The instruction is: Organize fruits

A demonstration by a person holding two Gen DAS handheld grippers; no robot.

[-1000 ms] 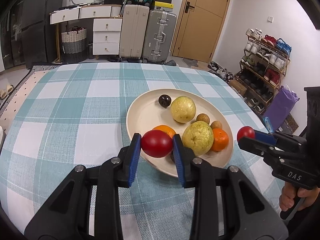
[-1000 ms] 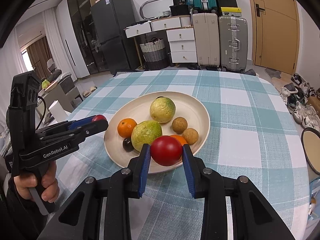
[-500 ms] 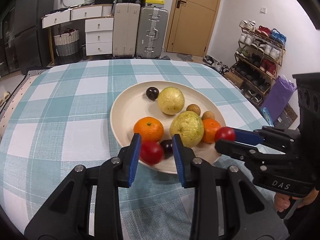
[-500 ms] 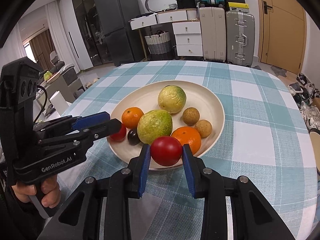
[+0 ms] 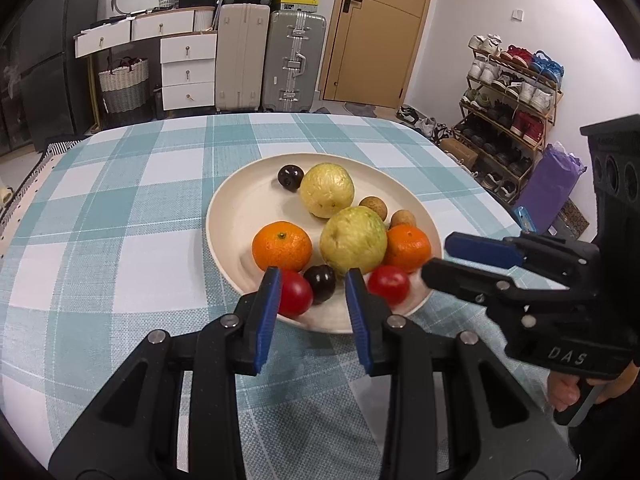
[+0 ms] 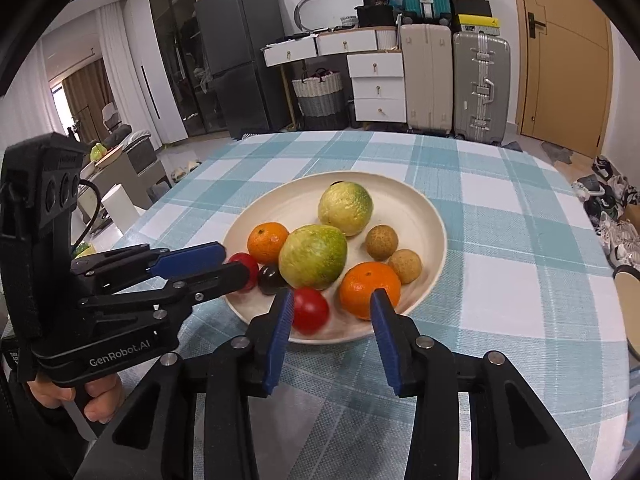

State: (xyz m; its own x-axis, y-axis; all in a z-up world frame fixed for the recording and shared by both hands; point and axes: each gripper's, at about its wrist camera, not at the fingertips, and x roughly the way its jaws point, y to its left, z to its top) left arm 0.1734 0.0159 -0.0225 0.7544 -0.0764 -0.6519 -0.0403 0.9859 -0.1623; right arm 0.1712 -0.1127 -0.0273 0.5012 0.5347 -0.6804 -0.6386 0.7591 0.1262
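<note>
A cream plate [image 5: 224,216] [image 6: 436,216] on the checked tablecloth holds two green-yellow guavas, two oranges, two brown longans and dark plums. My left gripper [image 5: 313,308] hangs over the plate's near rim with its jaws opening. A red tomato [image 5: 294,293] lies on the plate against its left pad, clear of the right pad, beside a plum [image 5: 320,278]. My right gripper [image 6: 332,320] is likewise opening at the rim. A second red tomato [image 6: 310,310] rests on the plate beside its left pad, apart from the other. Each gripper shows in the other's view [image 5: 436,264] [image 6: 224,264].
The teal and white checked table [image 5: 120,240] spreads around the plate. A round white object [image 6: 628,304] sits at the table's right edge. Suitcases [image 5: 296,64], white drawers and a door stand behind; a shoe rack [image 5: 512,100] lines the right wall.
Both grippers came down to the plate's near rim with a tomato each. Their jaws have parted, and both tomatoes now lie on the plate instead of being clamped.
</note>
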